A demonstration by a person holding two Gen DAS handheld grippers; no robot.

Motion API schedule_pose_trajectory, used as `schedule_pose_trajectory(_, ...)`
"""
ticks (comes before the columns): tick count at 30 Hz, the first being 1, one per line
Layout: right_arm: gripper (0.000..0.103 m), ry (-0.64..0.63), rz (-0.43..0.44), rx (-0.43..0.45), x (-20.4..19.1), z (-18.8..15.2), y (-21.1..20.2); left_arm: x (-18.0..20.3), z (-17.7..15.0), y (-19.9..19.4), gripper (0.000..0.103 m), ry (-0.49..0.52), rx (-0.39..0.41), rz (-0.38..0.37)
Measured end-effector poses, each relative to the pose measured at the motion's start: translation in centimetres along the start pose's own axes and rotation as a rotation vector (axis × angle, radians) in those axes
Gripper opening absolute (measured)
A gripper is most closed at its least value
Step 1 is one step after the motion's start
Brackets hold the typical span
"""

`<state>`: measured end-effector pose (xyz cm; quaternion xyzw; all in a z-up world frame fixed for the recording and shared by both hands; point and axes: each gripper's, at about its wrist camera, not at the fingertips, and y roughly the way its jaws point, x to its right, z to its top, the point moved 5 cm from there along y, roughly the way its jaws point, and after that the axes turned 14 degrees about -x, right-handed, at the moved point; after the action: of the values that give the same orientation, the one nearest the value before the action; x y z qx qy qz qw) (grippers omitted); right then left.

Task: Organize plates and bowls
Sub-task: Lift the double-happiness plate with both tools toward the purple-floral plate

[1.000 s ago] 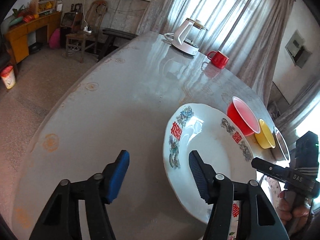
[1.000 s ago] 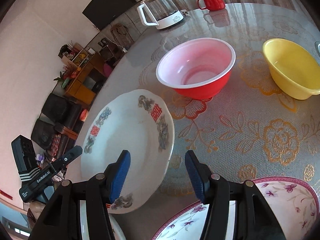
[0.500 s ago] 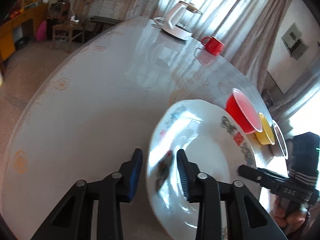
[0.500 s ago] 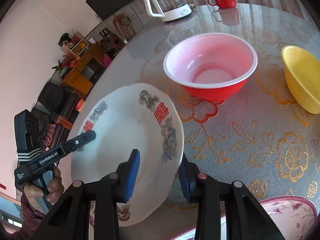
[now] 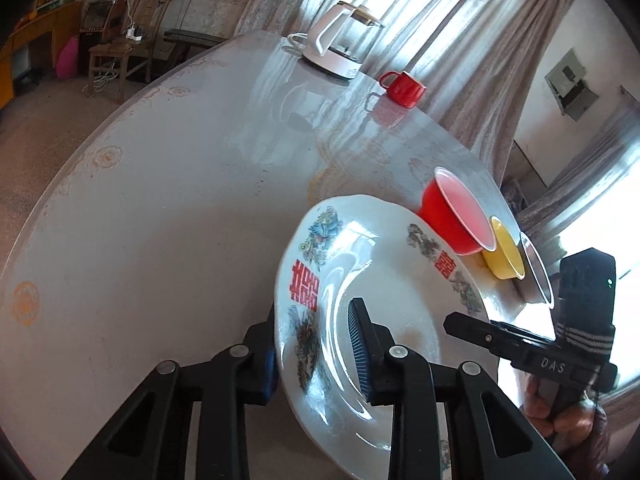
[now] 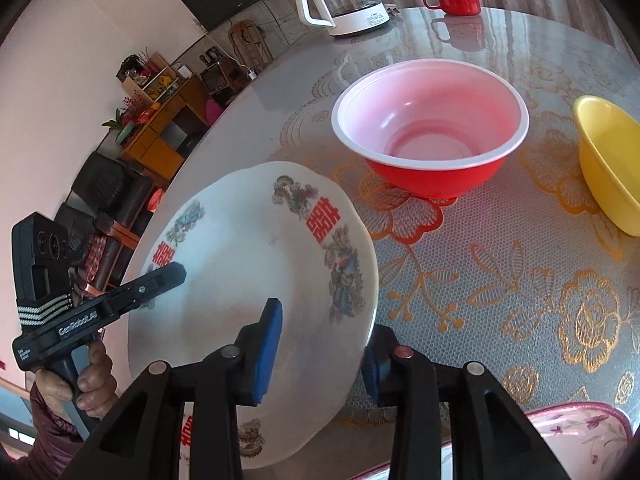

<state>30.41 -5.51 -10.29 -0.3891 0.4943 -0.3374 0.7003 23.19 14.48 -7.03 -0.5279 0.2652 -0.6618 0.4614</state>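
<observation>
Behind plate (image 5: 400,300), left hand-held gripper's (image 5: 316,356) blue pad

Yellow bowl (image 6: 608,164) cut off at right edge, floral plate (image 6: 576,436) perhaps half hidden below.

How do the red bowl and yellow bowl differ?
Colour: the red bowl is red outside with a white rim and pinkish inside; the yellow bowl is yellow throughout. Size: the red bowl looks wider, though it is nearer the right wrist camera. Position: the red bowl sits nearer the plate; the yellow bowl lies beyond it. Both stand upright, empty, untouched on the table.
</observation>
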Motion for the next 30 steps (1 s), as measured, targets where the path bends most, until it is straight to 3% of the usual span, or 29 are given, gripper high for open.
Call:
schedule_pose_trajectory(6, 0.039, 0.024, 0.039, 0.007, 0.3, 0.0, -0.2, 0.1, -0.5, 0.1, 0.03, 0.006, -0.011, -0.011)
schedule_pose_trajectory(16, 0.035, -0.058, -0.053, 0.083, -0.7, -1.0, -0.9, 1.7, -1.1, -1.3, 0.03, 0.093, 0.063, 0.006)
schedule_pose_trajectory(30, 0.036, -0.052, 0.03, 0.116, -1.0, -2.4, -1.7, 3.3, -2.7, -2.7, 0.03, 0.139, 0.126, 0.02)
